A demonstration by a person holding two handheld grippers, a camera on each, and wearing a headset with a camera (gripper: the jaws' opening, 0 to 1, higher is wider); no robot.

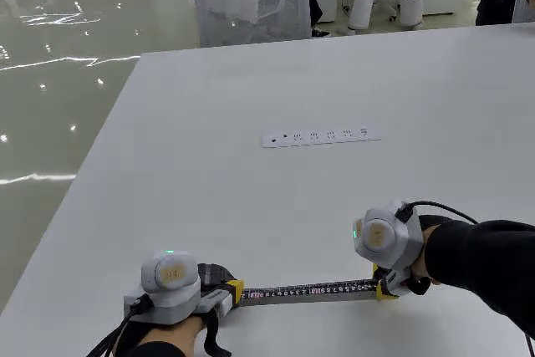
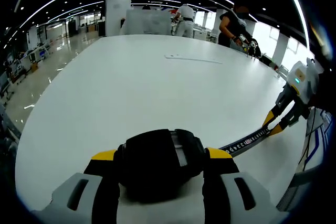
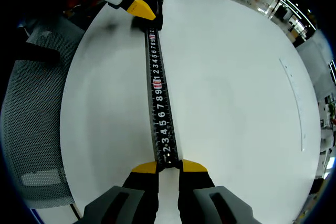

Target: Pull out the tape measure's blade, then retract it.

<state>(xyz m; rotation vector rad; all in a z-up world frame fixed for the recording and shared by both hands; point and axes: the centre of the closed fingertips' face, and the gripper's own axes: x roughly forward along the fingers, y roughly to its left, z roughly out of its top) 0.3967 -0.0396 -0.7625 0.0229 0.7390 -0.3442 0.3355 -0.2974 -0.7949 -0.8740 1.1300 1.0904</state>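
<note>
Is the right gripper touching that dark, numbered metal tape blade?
Touching. The right gripper view shows the right gripper pinching the end of the dark numbered blade.

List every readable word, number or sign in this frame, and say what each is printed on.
"2 3 4 5 6 7 8 9": tape measure blade, right gripper view, counting from the pulled end.
"10" in red: same blade, followed by what look like "1" to "9" again toward the tape measure case.
Blade digits in the head view and the left gripper view: too small to read.
Power strip markings: too small to read.
Case: no legible text.
</note>
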